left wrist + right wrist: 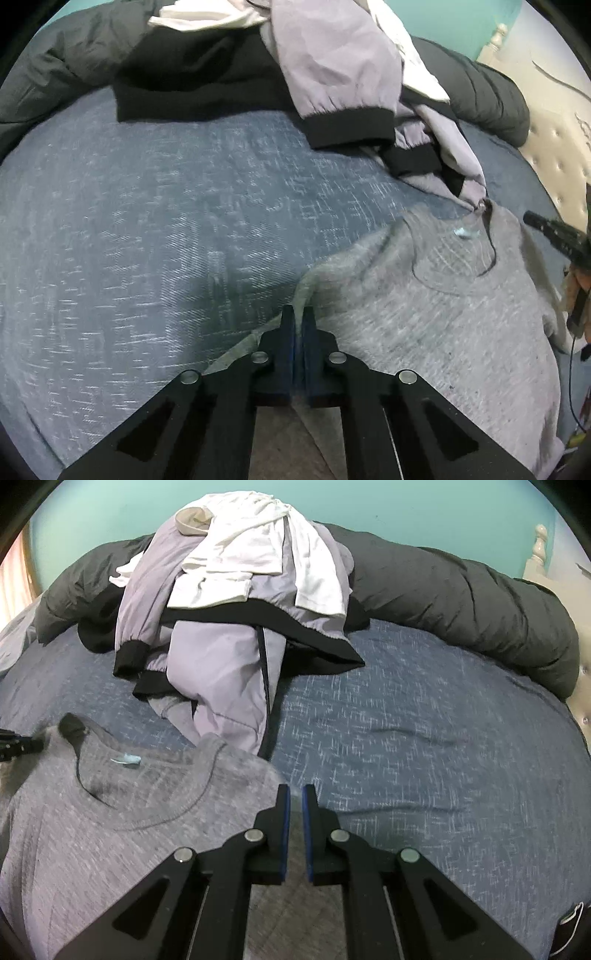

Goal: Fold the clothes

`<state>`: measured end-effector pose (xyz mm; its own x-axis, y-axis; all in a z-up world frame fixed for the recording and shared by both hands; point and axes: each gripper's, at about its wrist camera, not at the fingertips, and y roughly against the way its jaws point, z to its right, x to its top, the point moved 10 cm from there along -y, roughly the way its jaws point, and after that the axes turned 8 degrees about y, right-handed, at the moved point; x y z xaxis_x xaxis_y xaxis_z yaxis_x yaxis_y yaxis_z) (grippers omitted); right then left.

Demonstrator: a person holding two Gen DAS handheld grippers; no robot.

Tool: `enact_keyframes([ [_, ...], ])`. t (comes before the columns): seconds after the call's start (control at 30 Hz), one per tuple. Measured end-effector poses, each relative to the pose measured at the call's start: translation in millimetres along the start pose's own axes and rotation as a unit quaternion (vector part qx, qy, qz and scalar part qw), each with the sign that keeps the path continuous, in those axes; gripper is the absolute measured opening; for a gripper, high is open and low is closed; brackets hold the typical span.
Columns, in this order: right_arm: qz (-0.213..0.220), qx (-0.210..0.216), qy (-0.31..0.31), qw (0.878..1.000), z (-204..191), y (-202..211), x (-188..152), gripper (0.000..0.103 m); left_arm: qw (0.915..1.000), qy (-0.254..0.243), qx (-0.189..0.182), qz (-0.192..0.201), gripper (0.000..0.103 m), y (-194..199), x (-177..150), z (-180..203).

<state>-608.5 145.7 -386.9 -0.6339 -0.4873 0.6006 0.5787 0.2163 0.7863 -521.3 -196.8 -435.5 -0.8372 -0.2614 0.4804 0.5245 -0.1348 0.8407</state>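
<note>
Grey marl cotton fills the near side of both views: a grey T-shirt [122, 823] lies front-up on the blue-grey bedspread [424, 746], neckline away from the cameras, a pale blue label [126, 760] showing inside the collar. Its lower hem is cut off by the bottom of both views. The left gripper [297, 314] has its blue pads pressed together on the shirt's edge fabric, which rises in a small ridge between them. The right gripper [296, 792] stands with a narrow gap between its pads over the shirt's other shoulder; whether cloth sits in that gap is hard to make out. Toward the far edge of the bed, a lilac jacket with black cuffs [218, 686] is heaped under a white garment [258, 557], both partly hiding each other. A dark quilted duvet [480, 602] is bunched along the far edge, blurred at the rim
</note>
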Motion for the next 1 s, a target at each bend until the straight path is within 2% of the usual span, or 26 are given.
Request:
enact_keyframes([
  [0.1,0.002,0.005,-0.003,1.0,-1.1,-1.6,-2.0,0.006,0.9969,0.07,-0.034,0.013,0.003,6.3,9.0,-13.6],
  [0.13,0.002,0.007,-0.003,1.0,-2.0,-2.2,-2.9,0.006,0.996,0.08,-0.038,0.009,0.004,4.9,9.3,-15.6],
  [0.2,0.003,0.012,-0.001,1.0,-3.8,-2.8,-5.4,0.006,0.9974,0.067,-0.026,0.0,0.008,0.2,6.8,-13.5],
  [0.23,0.003,0.014,0.0,1.0,-4.7,-3.1,-6.8,0.006,0.9982,0.057,-0.019,0.01,0.015,1.9,8.7,-9.4],
  [0.27,0.003,0.016,0.0,1.0,-5.0,-3.3,-8.4,0.006,0.9984,0.049,-0.017,0.023,0.044,5.1,12.4,-3.9],
  [0.3,0.005,0.018,0.0,1.0,-4.7,-2.9,-9.8,0.006,0.9984,0.04,-0.014,0.037,0.058,8.4,16.1,1.6],
  [0.4,0.009,0.022,-0.003,1.0,-2.4,-1.9,-13.3,0.006,0.9975,0.015,-0.008,0.068,0.058,14.7,25.2,20.1],
  [0.6,0.013,0.032,-0.005,0.999,-1.3,-1.4,-16.4,0.006,0.9984,-0.037,-0.009,0.042,0.058,-8.7,25.0,71.5],
  [0.73,0.021,0.044,0.0,0.999,-4.4,2.6,-14.9,0.006,0.9979,-0.058,-0.001,0.027,0.057,-24.8,22.4,86.0],
  [0.77,0.024,0.048,0.0,0.999,-5.1,3.6,-14.5,0.006,0.9979,-0.06,0.002,0.022,0.047,-30.8,22.0,86.9],
  [0.8,0.026,0.051,-0.001,0.998,-5.9,4.5,-14.1,0.006,0.998,-0.061,0.007,0.016,0.027,-35.9,21.2,87.1],
  [0.83,0.028,0.055,-0.001,0.998,-6.9,4.8,-14.0,0.006,0.998,-0.06,0.012,0.012,0.018,-39.6,20.3,87.1],
  [0.9,0.028,0.059,0.002,0.998,-9.6,3.8,-15.4,0.006,0.9978,-0.065,0.011,0.01,0.011,-44.5,18.9,91.1],
  [1.0,0.028,0.062,0.005,0.998,-12.5,2.0,-17.4,0.006,0.9957,-0.085,0.01,0.035,0.01,-34.7,28.2,101.5],
])
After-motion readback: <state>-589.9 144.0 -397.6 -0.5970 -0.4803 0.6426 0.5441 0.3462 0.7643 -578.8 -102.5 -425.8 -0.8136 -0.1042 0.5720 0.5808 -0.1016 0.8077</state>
